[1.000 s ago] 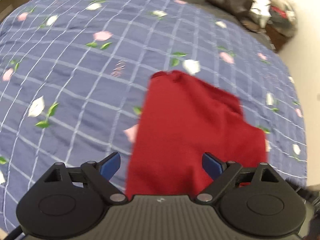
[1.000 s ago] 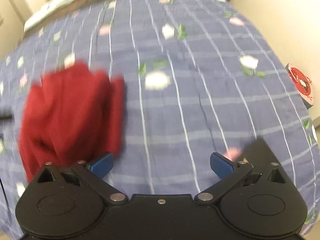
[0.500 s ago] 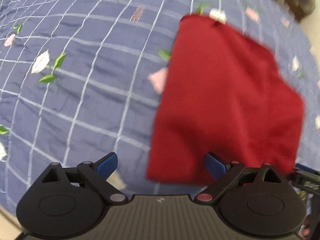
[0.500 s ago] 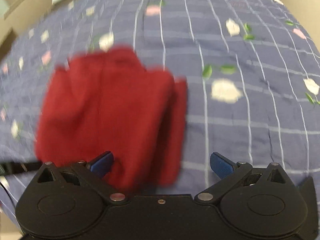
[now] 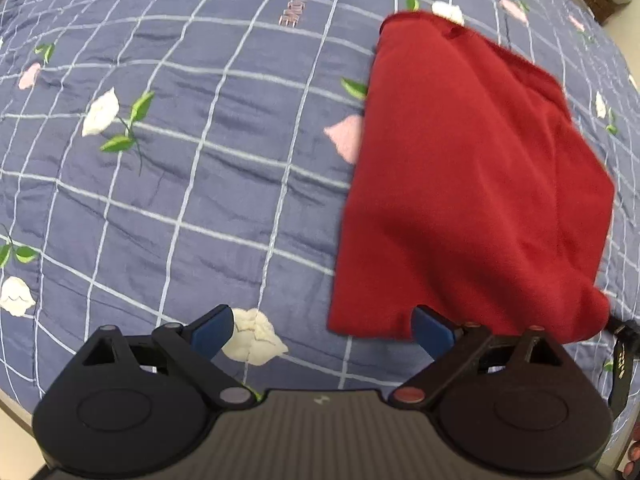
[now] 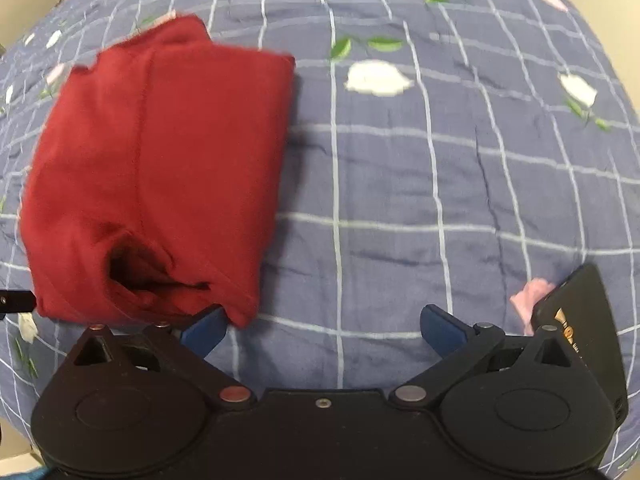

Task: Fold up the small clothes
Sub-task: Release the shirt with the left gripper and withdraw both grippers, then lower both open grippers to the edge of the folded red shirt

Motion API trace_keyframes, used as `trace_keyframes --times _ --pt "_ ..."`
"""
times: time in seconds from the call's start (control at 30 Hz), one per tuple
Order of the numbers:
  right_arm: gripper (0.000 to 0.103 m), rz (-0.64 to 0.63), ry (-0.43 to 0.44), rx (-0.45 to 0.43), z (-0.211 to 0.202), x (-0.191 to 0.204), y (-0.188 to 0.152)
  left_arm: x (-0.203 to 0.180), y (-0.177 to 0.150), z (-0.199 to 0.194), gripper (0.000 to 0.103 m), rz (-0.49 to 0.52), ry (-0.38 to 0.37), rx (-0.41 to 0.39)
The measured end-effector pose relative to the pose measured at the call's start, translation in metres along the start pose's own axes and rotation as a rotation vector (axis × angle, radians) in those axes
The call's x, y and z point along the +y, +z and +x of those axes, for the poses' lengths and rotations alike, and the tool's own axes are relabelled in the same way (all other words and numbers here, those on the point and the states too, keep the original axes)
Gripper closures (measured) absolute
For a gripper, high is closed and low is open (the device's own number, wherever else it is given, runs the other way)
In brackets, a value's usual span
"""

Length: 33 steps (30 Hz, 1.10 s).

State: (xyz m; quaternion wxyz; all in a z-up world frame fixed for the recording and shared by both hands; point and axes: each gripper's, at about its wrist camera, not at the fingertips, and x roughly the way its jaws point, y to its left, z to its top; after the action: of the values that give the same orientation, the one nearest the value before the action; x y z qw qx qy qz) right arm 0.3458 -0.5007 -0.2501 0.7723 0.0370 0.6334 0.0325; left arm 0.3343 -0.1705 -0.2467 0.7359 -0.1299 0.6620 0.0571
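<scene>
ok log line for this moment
left gripper: open, empty | right gripper: open, empty | red garment: folded on bedspread

red garment (image 6: pixel 156 168) edges blurred, black object (image 6: pixel 584 328) partly hidden

The left gripper (image 5: pixel 322 330) points down over the bed (image 5: pixel 192 184), its blue fingers (image 5: pixel 210 330) spread wide after just opening, nothing between them but quilt. A folded red garment (image 5: pixel 468 184) lies flat on the blue checked bedspread to the right, its near edge just beside the right finger. A white flower print (image 5: pixel 252 340) shows next to the left finger. A dark strap (image 5: pixel 620 360) shows at the near right edge.
</scene>
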Motion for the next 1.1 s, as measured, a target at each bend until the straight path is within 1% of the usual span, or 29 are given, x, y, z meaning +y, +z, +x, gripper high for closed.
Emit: trace_keyframes --times 0.07,0.13,0.17,0.2,0.27,0.37,0.43,0.53,0.67,0.73,0.87,0.97,1.1 --pt "0.000 0.026 -0.009 -0.058 -0.016 0.002 0.005 -0.001 0.001 -0.006 0.004 0.002 -0.003 -0.019" --pt "0.000 0.075 -0.025 -0.171 -0.038 0.006 0.010 -0.002 0.002 -0.010 0.003 0.003 -0.006 -0.031" --pt "0.000 0.092 -0.018 -0.209 -0.046 0.008 0.011 -0.004 0.004 -0.011 0.003 0.003 -0.007 -0.033" --pt "0.000 0.102 0.001 -0.234 -0.051 0.011 0.016 -0.005 0.004 -0.012 0.002 0.005 -0.008 -0.034" --pt "0.000 0.090 0.032 -0.247 -0.052 0.018 0.026 -0.005 0.005 -0.011 0.002 0.011 -0.008 -0.032" --pt "0.000 0.042 0.027 -0.223 -0.037 0.033 0.034 -0.005 0.003 -0.010 0.001 0.022 -0.005 -0.029" --pt "0.000 0.029 0.020 -0.180 -0.022 0.040 0.032 -0.003 0.002 -0.009 0.001 0.019 -0.005 -0.024" --pt "0.000 0.022 -0.007 -0.113 -0.007 0.043 0.015 0.000 -0.002 -0.008 0.001 0.012 -0.003 -0.015" --pt "0.000 0.045 -0.012 -0.040 0.003 0.035 -0.017 0.002 -0.005 -0.004 0.001 0.015 0.011 0.001" --pt "0.000 0.041 -0.014 -0.026 0.001 0.031 -0.028 0.003 -0.006 -0.002 0.001 0.019 0.020 0.011" --pt "0.000 0.036 -0.069 0.002 0.004 0.017 -0.036 0.003 -0.007 -0.003 0.001 0.023 0.022 0.015" --pt "0.000 0.079 -0.059 -0.004 -0.002 0.007 -0.039 0.004 -0.007 -0.001 0.001 0.025 0.029 0.020" --pt "0.000 0.056 -0.047 -0.008 -0.004 0.009 -0.039 0.008 -0.011 0.003 0.001 0.017 0.045 0.041"
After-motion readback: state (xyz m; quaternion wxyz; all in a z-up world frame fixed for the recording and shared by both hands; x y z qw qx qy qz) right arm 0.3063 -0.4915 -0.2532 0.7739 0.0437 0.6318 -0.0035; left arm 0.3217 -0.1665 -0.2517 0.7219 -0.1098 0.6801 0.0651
